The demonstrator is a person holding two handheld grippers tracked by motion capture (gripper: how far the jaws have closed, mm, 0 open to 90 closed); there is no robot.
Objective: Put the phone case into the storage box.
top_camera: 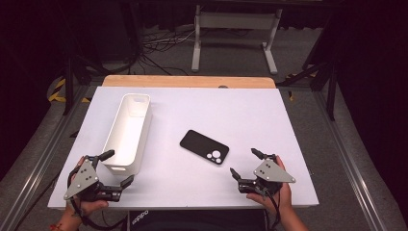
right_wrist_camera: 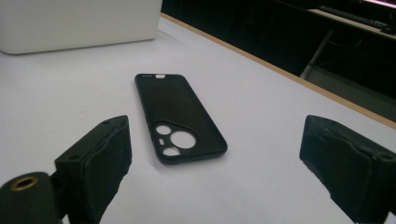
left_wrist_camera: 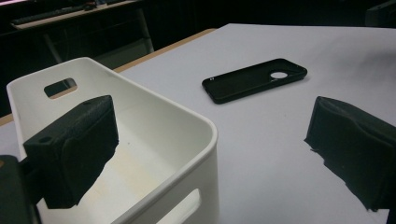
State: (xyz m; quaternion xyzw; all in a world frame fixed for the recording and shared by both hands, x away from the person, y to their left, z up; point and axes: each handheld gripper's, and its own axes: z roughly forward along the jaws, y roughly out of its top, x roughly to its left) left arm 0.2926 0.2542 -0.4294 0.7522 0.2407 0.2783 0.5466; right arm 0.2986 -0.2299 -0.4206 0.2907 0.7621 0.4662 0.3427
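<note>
A black phone case (top_camera: pixel 204 147) lies flat near the middle of the white table top (top_camera: pixel 240 110), its camera cut-outs toward the near right. A long white plastic bin (top_camera: pixel 127 131) stands to its left, empty inside. My left gripper (top_camera: pixel 119 167) rests at the near left corner, open, with one jaw just over the bin's near end (left_wrist_camera: pixel 154 186) and the other over bare table. The case (left_wrist_camera: pixel 254 79) lies farther off in that view. My right gripper (top_camera: pixel 246 162) sits at the near right, open, nothing between its jaws, and the case (right_wrist_camera: pixel 180 116) lies just ahead of it.
The white bin (right_wrist_camera: pixel 79 23) crosses the far left of the right gripper view. A wooden strip (top_camera: pixel 187 81) edges the table's far side. Beyond it stand a white metal frame (top_camera: pixel 235 29) and cables on the floor. Metal rails run along both sides.
</note>
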